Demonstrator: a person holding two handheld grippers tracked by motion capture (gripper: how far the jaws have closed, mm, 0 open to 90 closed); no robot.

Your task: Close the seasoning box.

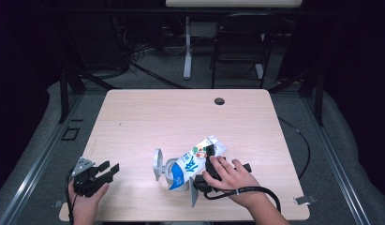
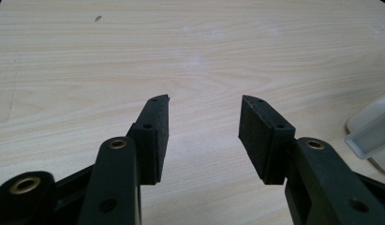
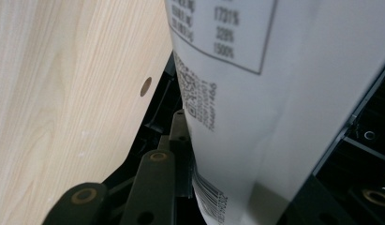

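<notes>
Two hand-held grippers are at work at the lower edge of the high view. The right hand-held gripper (image 1: 210, 159), just right of centre at the bottom, has its jaws clamped on a white pouch (image 1: 196, 161) with blue print, which leans tilted with its lower end down in a small round container (image 1: 173, 174) whose hinged lid (image 1: 157, 164) stands open at its left. In the right gripper view the pouch (image 3: 274, 117) sits pressed between the black jaws, barcode side facing the camera. Judging by the tilt, the grip serves to pour the contents into the container or to slide the pouch in or out. The left hand-held gripper (image 1: 103, 171), lower left, rests apart over the bare counter (image 1: 148, 117), jaws spread with nothing between them, likely waiting to steady the container.
</notes>
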